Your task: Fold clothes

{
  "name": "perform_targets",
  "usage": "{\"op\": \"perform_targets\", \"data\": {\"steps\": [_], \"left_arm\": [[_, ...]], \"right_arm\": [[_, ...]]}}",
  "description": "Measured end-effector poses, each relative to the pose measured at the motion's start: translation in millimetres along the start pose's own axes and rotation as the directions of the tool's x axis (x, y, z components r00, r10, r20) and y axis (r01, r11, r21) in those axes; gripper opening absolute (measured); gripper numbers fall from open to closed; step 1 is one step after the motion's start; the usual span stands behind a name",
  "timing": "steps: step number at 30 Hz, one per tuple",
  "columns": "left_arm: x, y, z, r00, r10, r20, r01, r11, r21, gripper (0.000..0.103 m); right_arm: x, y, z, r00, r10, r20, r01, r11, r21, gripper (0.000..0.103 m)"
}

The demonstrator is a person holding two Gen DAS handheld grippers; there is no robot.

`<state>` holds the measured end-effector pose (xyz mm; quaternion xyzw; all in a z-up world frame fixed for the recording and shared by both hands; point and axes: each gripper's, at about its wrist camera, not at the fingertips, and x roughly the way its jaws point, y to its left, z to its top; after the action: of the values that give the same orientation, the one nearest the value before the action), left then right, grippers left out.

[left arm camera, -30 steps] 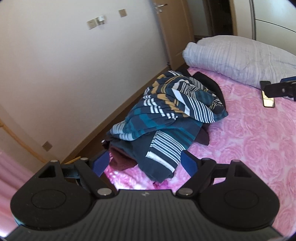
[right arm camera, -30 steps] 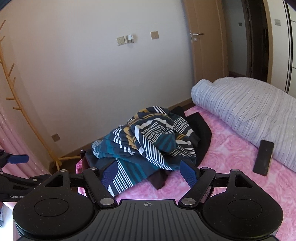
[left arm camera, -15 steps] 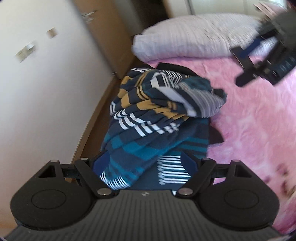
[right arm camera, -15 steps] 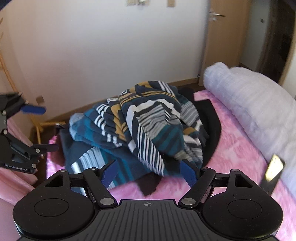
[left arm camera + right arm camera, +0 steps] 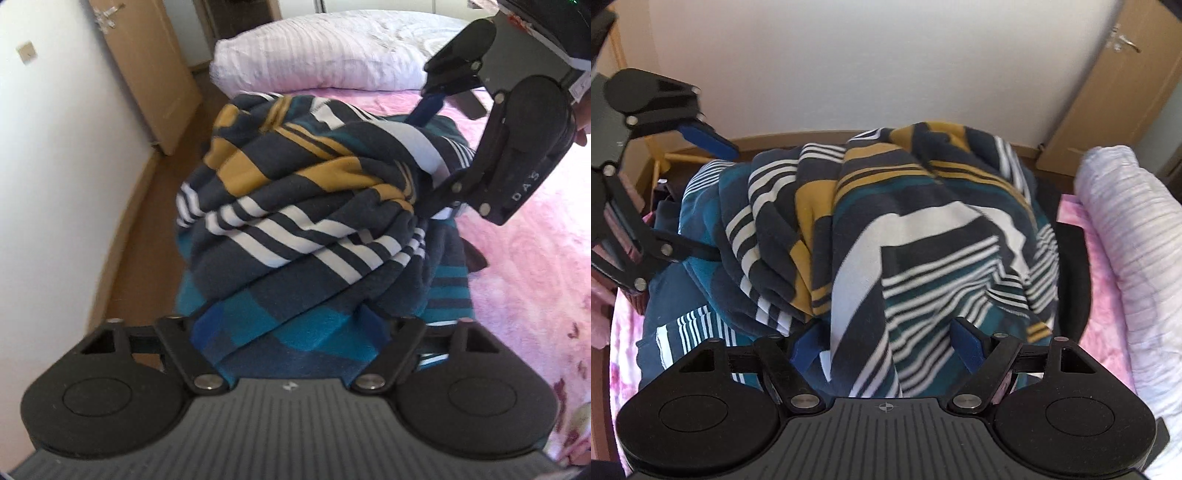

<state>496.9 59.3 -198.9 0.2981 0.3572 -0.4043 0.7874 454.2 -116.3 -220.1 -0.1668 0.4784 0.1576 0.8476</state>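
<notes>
While the striped garment [image 5: 303, 206] lies crumpled against the pillow [image 5: 317, 55], both the left gripper [image 5: 288, 328] and right gripper [image 5: 886, 343] gape around folds; pinch one layer only.

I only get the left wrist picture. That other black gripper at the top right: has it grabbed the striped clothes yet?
Observer: Not yet. The right wrist view shows the right gripper open, with a fold of the navy, teal and mustard striped fleece pile between its blue pads.
Operator: Does the brown wooden door have a handle?
Observer: Yes, a metal lever handle near its top.
Operator: What lies beyond the left gripper?
Observer: Yellow wooden bars, low by the wall.
</notes>
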Motion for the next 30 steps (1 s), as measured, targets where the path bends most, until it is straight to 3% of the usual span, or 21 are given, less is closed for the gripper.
{"op": "perform_targets", "data": {"steps": [1,4,5,7,10,14,17,21,25,30], "left_arm": [[2,1,0,1.0,-0.017,0.0,0.017,1.0,0.001,0.063],[-4,-2,4,1.0,-0.022,0.013,0.021,0.999,0.035,0.033],[-9,-5,6,1.0,-0.021,0.02,0.02,0.999,0.04,0.02],[-22,-14,10,0.999,-0.01,0.036,0.008,0.998,0.063,0.009],[-47,-33,16,0.998,0.013,0.062,-0.019,0.994,0.112,0.005],[-91,-83,23,0.993,-0.029,0.113,0.01,0.987,0.163,0.004],[-123,-121,29,0.987,-0.063,0.15,0.032,0.979,0.203,0.004],[-160,-213,38,0.971,-0.154,0.182,0.106,0.963,0.247,0.004],[-171,-321,40,0.943,-0.299,0.148,0.251,0.927,0.279,0.005],[-160,-433,38,0.899,-0.436,0.026,0.404,0.852,0.332,0.017]], "right_arm": [[1,-1,1,1.0,0.006,-0.004,-0.006,1.0,0.001,0.061],[-8,-8,4,0.999,0.039,0.006,-0.039,0.998,0.043,0.023],[-13,-11,3,0.999,0.041,0.019,-0.042,0.997,0.063,0.019],[-31,-19,1,0.998,0.034,0.059,-0.041,0.993,0.113,0.008],[-71,-29,-4,0.991,0.002,0.137,-0.026,0.984,0.175,0.007],[-133,-36,-28,0.975,-0.039,0.221,-0.01,0.976,0.216,0.007],[-180,-34,-69,0.964,-0.096,0.246,0.033,0.968,0.249,0.007],[-247,-34,-145,0.952,-0.185,0.244,0.099,0.941,0.325,0.007],[-309,-24,-241,0.945,-0.28,0.166,0.196,0.897,0.397,0.007],[-337,-12,-378,0.947,-0.318,-0.056,0.297,0.792,0.534,0.008]]}}
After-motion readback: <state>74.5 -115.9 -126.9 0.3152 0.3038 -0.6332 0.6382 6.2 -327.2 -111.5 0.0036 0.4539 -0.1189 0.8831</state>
